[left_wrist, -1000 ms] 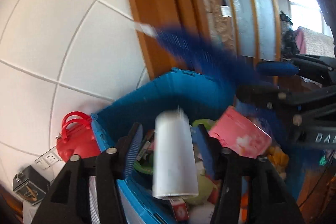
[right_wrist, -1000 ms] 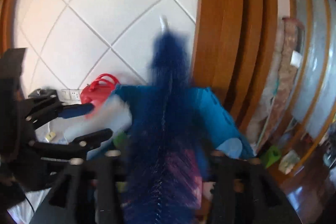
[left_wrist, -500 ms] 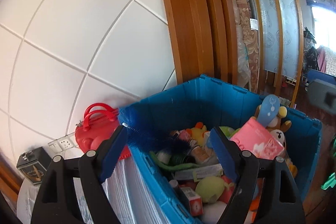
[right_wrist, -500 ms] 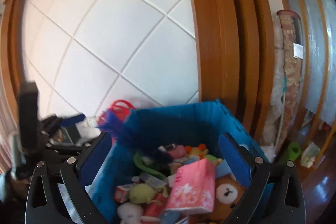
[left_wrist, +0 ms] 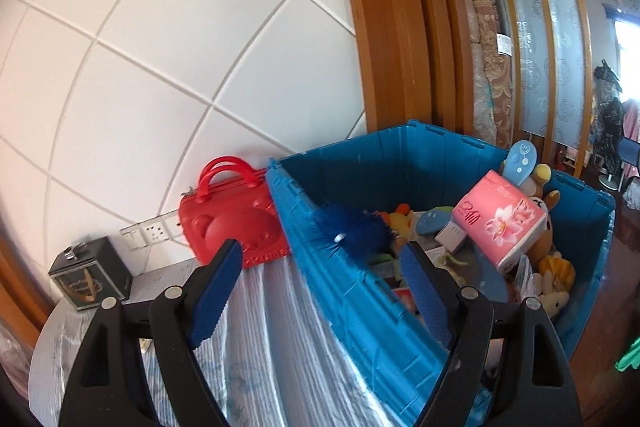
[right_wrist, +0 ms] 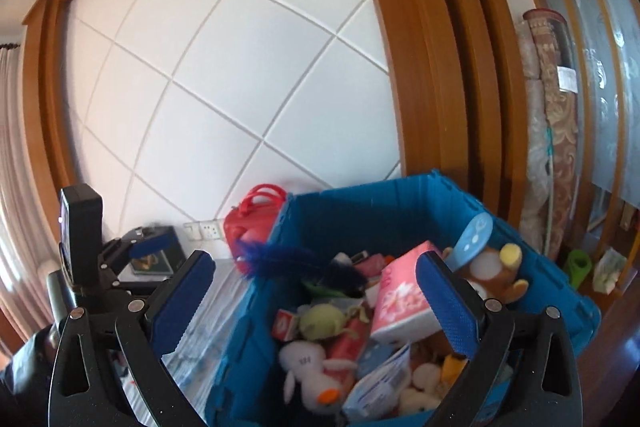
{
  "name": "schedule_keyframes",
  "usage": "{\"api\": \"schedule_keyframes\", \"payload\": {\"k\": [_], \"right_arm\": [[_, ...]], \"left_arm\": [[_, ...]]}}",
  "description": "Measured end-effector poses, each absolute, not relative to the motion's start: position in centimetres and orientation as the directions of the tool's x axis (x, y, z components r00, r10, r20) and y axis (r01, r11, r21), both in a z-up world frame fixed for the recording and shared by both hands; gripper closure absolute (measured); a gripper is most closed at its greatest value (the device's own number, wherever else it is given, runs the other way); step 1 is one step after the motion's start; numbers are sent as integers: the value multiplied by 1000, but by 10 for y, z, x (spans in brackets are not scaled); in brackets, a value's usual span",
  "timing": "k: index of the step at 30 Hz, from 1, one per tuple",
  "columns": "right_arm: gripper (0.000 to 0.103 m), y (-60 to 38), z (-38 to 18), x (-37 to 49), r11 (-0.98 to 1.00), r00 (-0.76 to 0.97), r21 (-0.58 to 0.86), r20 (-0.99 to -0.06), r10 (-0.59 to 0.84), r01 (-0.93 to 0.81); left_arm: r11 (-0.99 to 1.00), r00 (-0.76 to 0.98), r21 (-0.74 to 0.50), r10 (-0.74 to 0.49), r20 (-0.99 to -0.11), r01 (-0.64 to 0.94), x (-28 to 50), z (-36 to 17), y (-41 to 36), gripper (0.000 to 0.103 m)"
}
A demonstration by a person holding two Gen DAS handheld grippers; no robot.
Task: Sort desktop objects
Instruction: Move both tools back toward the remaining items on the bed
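Observation:
A blue plastic crate (left_wrist: 340,299) (right_wrist: 400,203) stands by the wall, full of toys and packets. A blue bristle brush (left_wrist: 352,227) (right_wrist: 288,261) lies across its left rim, over the contents. A pink tissue pack (left_wrist: 502,217) (right_wrist: 404,301) leans on top. My left gripper (left_wrist: 320,291) is open and empty, over the crate's near left wall. My right gripper (right_wrist: 316,307) is open and empty, above the crate's contents. The left gripper (right_wrist: 120,259) also shows at the left of the right wrist view.
A red toy suitcase (left_wrist: 228,215) (right_wrist: 256,215) stands against the tiled wall left of the crate. A small black box (left_wrist: 90,275) sits further left on the striped table cover (left_wrist: 248,347). Wooden frames and rolled carpets (right_wrist: 552,131) stand on the right.
One second ago the left gripper held a white roll and the right held the blue brush. Both let go; the brush now lies on the crate. Both grippers pulled back, left.

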State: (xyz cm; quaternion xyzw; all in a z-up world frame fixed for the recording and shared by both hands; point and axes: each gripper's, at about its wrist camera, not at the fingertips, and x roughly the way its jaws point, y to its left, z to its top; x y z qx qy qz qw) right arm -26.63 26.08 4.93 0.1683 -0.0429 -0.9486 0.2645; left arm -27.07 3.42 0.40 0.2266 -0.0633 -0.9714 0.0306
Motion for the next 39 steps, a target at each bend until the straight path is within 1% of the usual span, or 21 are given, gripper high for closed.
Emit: {"api": "schedule_keyframes", "payload": {"k": [10, 15, 17, 22, 25, 29, 31, 33, 35, 38, 39], "right_arm": [[0, 206, 35, -230, -810, -752, 182, -304, -585, 557], [0, 155, 25, -210, -770, -713, 174, -297, -635, 613], [0, 129, 19, -203, -755, -695, 168, -305, -651, 634], [0, 47, -6, -183, -705, -615, 185, -373, -695, 684], [0, -12, -32, -168, -692, -581, 163, -429, -692, 703], [0, -72, -73, -152, -650, -504, 182, -492, -710, 738], [0, -103, -97, -145, -632, -472, 169, -528, -706, 756], [0, -136, -129, -138, -605, -419, 144, -597, -684, 783], [0, -161, -153, -131, -573, -376, 122, -642, -668, 810], [1, -201, -198, -128, -509, -299, 99, -707, -641, 855], [6, -212, -210, -128, -496, -289, 83, -725, -625, 864]], "left_arm": [[-983, -887, 119, -178, -426, 140, -209, -18, -26, 22], [-974, -880, 104, -225, -418, 200, -165, -33, -82, 22], [-973, -874, 90, -230, -428, 212, -147, -41, -112, 22], [-959, -837, 137, -284, -468, 249, -101, -67, -190, 22], [-957, -818, 167, -291, -495, 239, -76, -87, -238, 22], [-957, -793, 214, -283, -539, 196, -47, -119, -293, 22], [-957, -774, 238, -276, -570, 167, -36, -137, -311, 22], [-955, -749, 255, -277, -602, 149, -28, -158, -326, 22], [-963, -727, 241, -252, -639, 122, -18, -177, -337, 22], [-969, -694, 202, -244, -678, 143, -5, -196, -350, 22], [-970, -682, 186, -241, -690, 155, -3, -201, -353, 22]]}}
